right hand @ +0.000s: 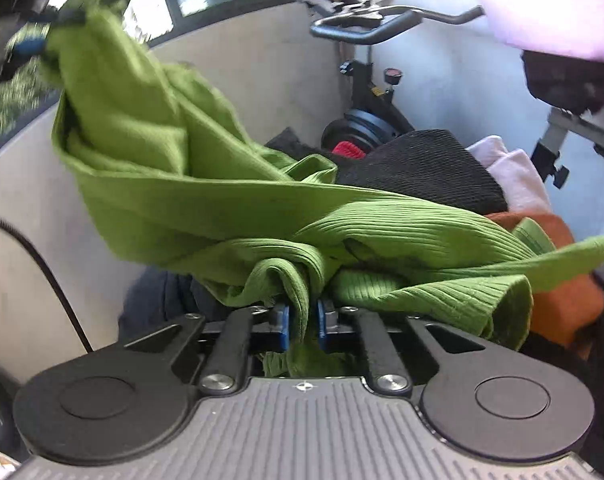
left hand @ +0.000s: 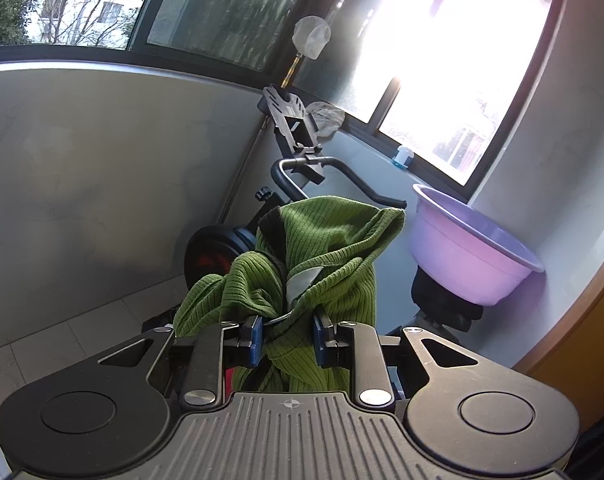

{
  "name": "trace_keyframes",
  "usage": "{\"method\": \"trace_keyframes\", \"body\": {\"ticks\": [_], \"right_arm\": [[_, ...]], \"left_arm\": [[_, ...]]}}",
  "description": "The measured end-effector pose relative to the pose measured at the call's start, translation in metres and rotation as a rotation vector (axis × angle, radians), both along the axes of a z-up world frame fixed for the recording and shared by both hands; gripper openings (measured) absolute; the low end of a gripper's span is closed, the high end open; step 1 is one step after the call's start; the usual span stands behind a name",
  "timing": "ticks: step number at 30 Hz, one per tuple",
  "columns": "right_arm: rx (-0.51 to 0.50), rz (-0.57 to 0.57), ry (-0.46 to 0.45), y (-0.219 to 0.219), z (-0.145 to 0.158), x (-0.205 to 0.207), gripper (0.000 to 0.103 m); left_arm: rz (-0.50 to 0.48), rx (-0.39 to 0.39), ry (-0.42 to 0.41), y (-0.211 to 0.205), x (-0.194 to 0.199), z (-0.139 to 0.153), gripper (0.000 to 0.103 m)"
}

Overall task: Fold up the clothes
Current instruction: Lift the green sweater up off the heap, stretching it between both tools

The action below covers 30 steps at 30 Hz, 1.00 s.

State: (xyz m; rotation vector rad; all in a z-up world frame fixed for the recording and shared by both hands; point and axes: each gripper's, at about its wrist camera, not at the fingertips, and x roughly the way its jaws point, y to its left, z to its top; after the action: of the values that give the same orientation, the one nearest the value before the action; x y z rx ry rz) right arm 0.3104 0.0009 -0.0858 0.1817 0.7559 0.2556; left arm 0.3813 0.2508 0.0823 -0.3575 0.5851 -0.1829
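Note:
A green ribbed garment (left hand: 310, 264) is bunched up and held in the air between both grippers. My left gripper (left hand: 288, 334) is shut on a fold of it, with the cloth draped over the blue pads (left hand: 257, 338). My right gripper (right hand: 302, 322) is shut on another bunched part of the same garment (right hand: 230, 208), which stretches up to the left toward the other gripper (right hand: 34, 46), seen blurred at the upper left of the right wrist view.
An exercise bike (left hand: 298, 168) stands in the corner under the windows. A purple basin (left hand: 470, 248) rests on its seat. Below the garment lies a pile of clothes: black knit (right hand: 422, 168), white (right hand: 514, 176), orange (right hand: 562, 300) and dark blue (right hand: 162, 300).

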Motion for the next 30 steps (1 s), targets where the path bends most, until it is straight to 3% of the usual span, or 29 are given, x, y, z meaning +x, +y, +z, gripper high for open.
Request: {"method": "trace_keyframes", "body": {"ticks": [10, 21, 30], "right_arm": [[0.117, -0.094, -0.103, -0.024, 0.021, -0.014, 0.01], [0.271, -0.246, -0.275, -0.067, 0.073, -0.038, 0.007], [0.253, -0.381, -0.375, -0.098, 0.094, -0.058, 0.007]], "left_arm": [[0.021, 0.007, 0.003, 0.002, -0.01, -0.001, 0.022], [-0.015, 0.017, 0.031, -0.014, -0.013, -0.01, 0.022], [-0.101, 0.015, 0.079, -0.036, -0.021, -0.035, 0.022]]}}
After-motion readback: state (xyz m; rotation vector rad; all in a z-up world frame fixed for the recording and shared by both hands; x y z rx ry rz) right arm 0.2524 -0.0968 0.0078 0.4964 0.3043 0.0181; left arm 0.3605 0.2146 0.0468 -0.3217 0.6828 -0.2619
